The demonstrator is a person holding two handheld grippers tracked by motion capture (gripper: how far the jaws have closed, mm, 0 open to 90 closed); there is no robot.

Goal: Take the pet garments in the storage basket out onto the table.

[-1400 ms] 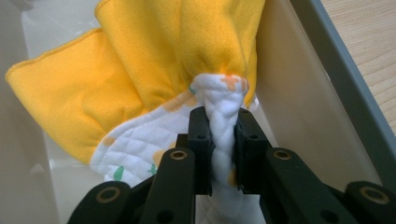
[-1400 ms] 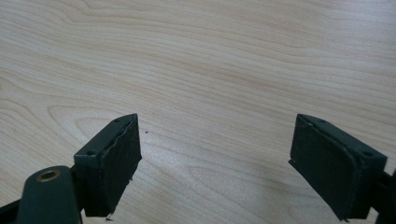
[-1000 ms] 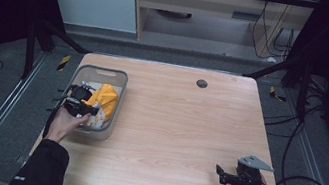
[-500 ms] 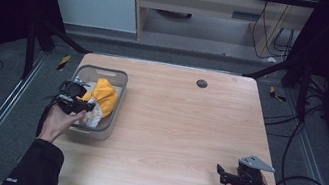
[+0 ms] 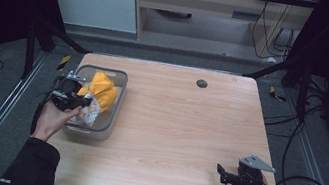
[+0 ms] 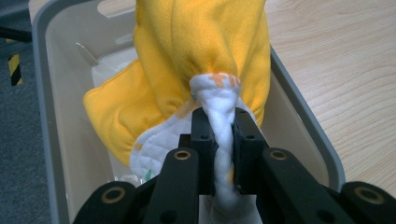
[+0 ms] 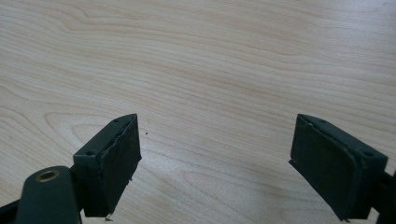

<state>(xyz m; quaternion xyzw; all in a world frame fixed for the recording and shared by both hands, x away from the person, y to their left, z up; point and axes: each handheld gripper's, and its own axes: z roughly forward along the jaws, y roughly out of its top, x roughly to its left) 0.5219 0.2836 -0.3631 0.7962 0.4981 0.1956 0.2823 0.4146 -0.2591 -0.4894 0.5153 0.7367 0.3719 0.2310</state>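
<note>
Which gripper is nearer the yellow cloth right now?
Left. The left gripper is shut on the yellow cloth over the grey bin; the right gripper sits open, far across the table.

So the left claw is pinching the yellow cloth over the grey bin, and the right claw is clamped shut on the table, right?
Not quite: the right gripper is open, its jaws spread wide over bare table, as the right gripper view shows. The left gripper does pinch the yellow cloth over the grey bin.
</note>
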